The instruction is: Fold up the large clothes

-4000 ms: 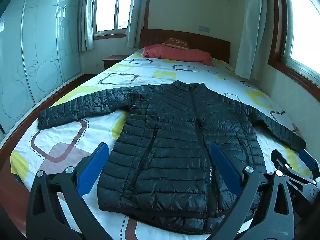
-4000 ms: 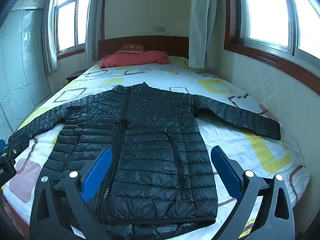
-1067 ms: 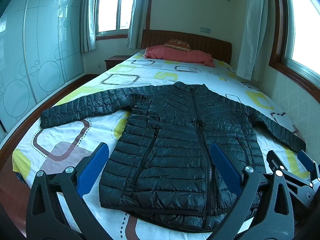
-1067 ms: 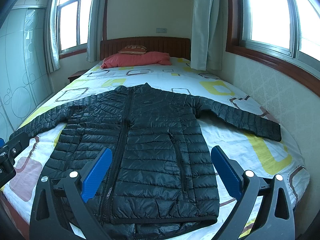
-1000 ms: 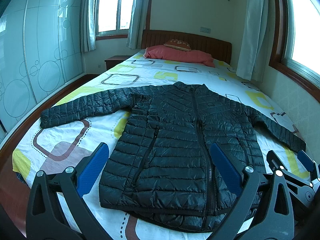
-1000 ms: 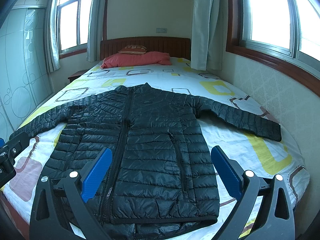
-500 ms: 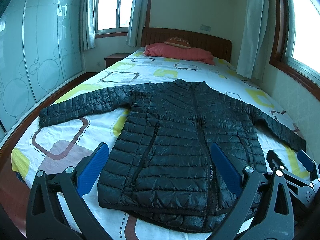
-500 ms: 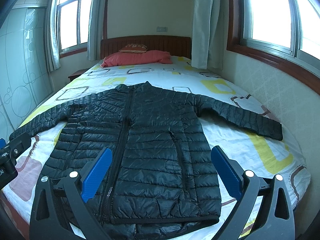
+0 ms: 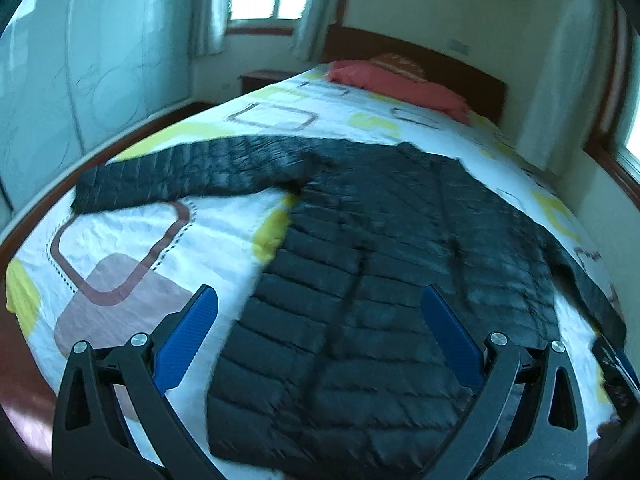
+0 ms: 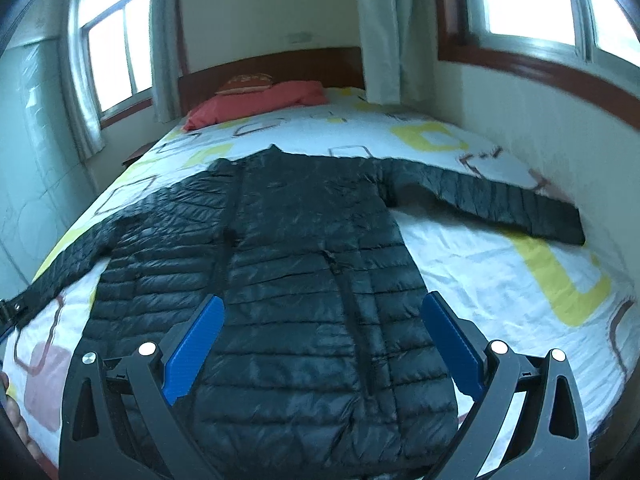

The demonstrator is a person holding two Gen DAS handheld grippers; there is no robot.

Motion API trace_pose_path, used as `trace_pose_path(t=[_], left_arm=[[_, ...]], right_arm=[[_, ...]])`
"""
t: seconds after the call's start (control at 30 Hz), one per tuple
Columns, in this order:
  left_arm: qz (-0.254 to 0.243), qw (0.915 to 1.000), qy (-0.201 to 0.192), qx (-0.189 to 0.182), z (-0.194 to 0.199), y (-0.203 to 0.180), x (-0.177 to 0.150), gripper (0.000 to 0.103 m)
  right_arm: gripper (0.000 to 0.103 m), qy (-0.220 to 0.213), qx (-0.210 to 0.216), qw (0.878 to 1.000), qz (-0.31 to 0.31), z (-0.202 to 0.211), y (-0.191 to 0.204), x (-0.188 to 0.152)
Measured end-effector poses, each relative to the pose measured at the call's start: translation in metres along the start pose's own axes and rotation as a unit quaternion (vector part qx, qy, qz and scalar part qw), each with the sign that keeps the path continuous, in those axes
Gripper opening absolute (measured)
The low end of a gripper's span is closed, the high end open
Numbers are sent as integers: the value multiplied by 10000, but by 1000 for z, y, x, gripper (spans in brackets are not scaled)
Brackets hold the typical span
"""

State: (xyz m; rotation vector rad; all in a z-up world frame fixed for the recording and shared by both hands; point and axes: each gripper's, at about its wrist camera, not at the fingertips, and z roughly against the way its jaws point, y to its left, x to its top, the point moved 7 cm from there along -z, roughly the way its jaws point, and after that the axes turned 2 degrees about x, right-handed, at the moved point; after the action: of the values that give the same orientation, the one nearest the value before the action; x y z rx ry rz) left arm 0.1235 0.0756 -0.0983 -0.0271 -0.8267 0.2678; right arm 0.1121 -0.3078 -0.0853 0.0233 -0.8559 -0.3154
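A black quilted puffer jacket [image 9: 392,264] lies flat and zipped on the bed, front up, both sleeves spread out; it also shows in the right wrist view [image 10: 304,264]. Its left sleeve [image 9: 180,172] reaches toward the bed's left edge, its right sleeve [image 10: 500,204] toward the wall. My left gripper [image 9: 318,320] is open and empty above the jacket's lower left part. My right gripper [image 10: 322,328] is open and empty above the jacket's lower middle. Neither touches the jacket.
The bed [image 9: 120,264] has a white sheet with yellow and brown shapes. A red pillow [image 10: 260,104] lies by the wooden headboard. A wardrobe [image 9: 60,80] stands left, a wall with windows right [image 10: 540,128]. The other gripper's tip [image 9: 612,364] shows at right.
Both grippers have moved forward and tilted down over the jacket, the left one swinging left; the views are blurred by motion. The jacket has not moved.
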Motion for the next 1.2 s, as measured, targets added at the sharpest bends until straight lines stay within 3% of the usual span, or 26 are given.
trace_pose_path(t=[0.23, 0.4, 0.43, 0.47, 0.5, 0.53, 0.6, 0.8, 1.0, 1.2], left_arm=[[672, 9950, 353, 650, -73, 75, 11, 101], [1198, 9861, 514, 1029, -114, 126, 15, 101], [1330, 9836, 515, 1102, -121, 136, 16, 101], [1466, 9811, 519, 1148, -126, 145, 16, 101], [1595, 9787, 527, 1181, -131, 153, 16, 101], [1688, 9771, 515, 1189, -135, 159, 16, 101], [1829, 9738, 504, 1253, -142, 169, 15, 101], [2179, 9637, 664, 1391, -163, 187, 5, 101], [1987, 9653, 498, 1622, -167, 187, 4, 101], [1926, 9664, 383, 1658, -171, 189, 2, 101]], right_arm=[[98, 188, 135, 9945, -1024, -44, -64, 12], [98, 120, -98, 9844, -1750, -73, -130, 18], [94, 92, -148, 9814, -1912, -79, -144, 19], [79, 81, -192, 9793, -2013, -82, -155, 20], [71, 105, -260, 9757, -2175, -89, -172, 20], [66, 121, -263, 9714, -2355, -94, -187, 20], [66, -2, -151, 9597, -2808, -99, -216, 22], [68, -492, -64, 9112, -4091, -110, -311, 20], [71, -993, 302, 8630, -4944, -123, -372, 17], [78, -1343, 178, 8498, -5094, -129, -402, 35]])
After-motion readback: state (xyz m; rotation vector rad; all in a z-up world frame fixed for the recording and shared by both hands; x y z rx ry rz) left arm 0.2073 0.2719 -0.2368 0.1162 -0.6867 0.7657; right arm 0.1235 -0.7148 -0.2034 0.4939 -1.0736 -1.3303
